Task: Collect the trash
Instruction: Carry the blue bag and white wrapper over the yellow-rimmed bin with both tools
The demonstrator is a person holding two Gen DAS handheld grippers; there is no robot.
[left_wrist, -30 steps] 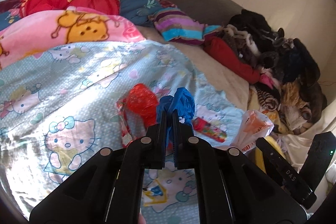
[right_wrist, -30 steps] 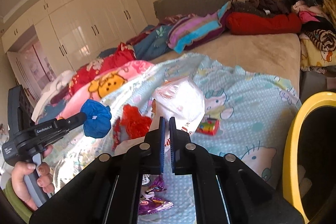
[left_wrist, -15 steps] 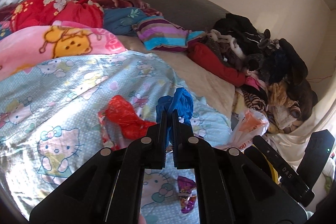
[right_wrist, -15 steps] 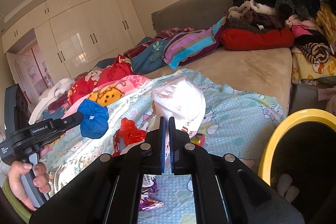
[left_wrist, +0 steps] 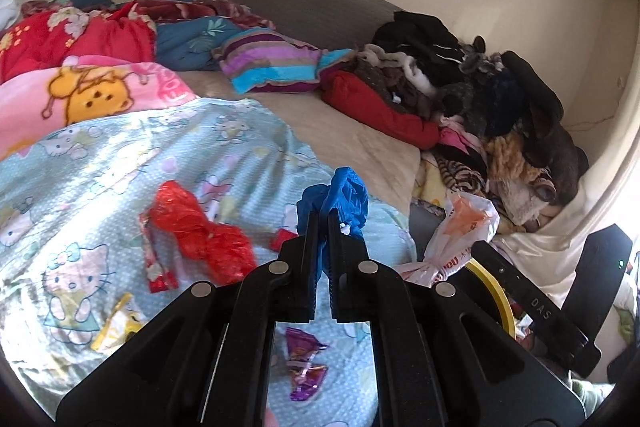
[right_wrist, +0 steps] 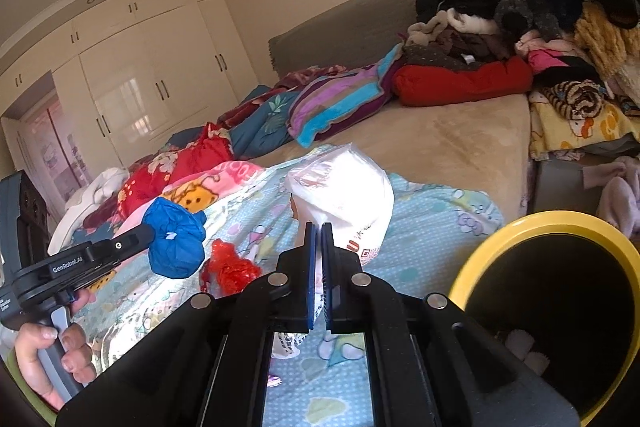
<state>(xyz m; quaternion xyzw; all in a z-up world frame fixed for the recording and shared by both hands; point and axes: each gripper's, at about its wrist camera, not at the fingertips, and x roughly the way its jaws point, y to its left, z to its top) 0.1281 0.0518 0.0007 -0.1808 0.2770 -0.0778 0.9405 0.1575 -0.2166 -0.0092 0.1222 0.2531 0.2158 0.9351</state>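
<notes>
My left gripper [left_wrist: 323, 217] is shut on a crumpled blue plastic bag [left_wrist: 344, 199], held above the Hello Kitty blanket [left_wrist: 120, 155]; it also shows in the right wrist view [right_wrist: 176, 243]. My right gripper [right_wrist: 319, 227] is shut on a white plastic bag [right_wrist: 344, 191], which also shows in the left wrist view [left_wrist: 460, 231]. A yellow-rimmed bin [right_wrist: 536, 227] with a dark inside stands to the right of it. On the blanket lie a red plastic bag [left_wrist: 200, 231], a red wrapper [left_wrist: 154, 263], a yellow wrapper [left_wrist: 116, 323] and a purple wrapper [left_wrist: 306, 363].
The bed holds a pink blanket [left_wrist: 80, 95], a striped pillow [left_wrist: 272, 67], a red bundle [left_wrist: 376, 107] and a heap of dark clothes [left_wrist: 480, 87] at the back right. White wardrobes [right_wrist: 140, 83] stand behind the bed.
Both grippers have lifted and shifted right with their bags. The yellow bin has come further into the right wrist view, and more wrappers show below the left gripper.
</notes>
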